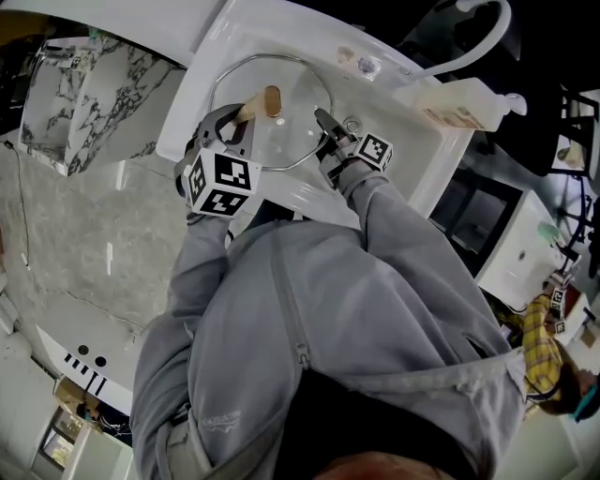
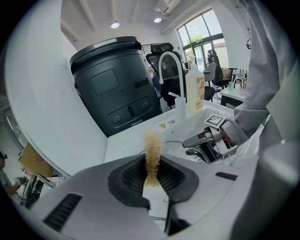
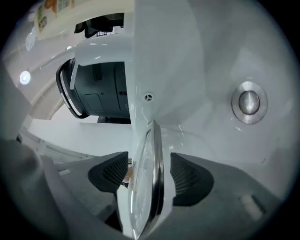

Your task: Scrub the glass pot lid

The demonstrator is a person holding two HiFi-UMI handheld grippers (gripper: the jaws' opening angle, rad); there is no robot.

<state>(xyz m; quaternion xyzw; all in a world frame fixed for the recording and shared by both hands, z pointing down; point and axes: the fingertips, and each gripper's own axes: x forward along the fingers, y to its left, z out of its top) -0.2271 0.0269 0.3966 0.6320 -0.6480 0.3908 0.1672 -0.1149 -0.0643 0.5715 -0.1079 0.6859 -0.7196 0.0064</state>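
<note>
White sink (image 1: 234, 28) under bright office light, curved tap (image 1: 487, 28) at its far corner, round drain plug (image 3: 249, 102) in the basin wall. Inside the basin, a glass lid (image 1: 291, 131) with a metal rim. Left gripper (image 2: 152, 176) at the lid's near-left edge, jaws clenched on a tan fibrous scrubber (image 2: 152, 150) whose frayed end pokes up past the pads. Right gripper (image 3: 149, 176) at the lid's opposite edge, jaws released and wide, the rim standing between the pads without being pressed. Behind the sink, a big black container (image 2: 117, 84) and a soap bottle (image 2: 194, 89).
</note>
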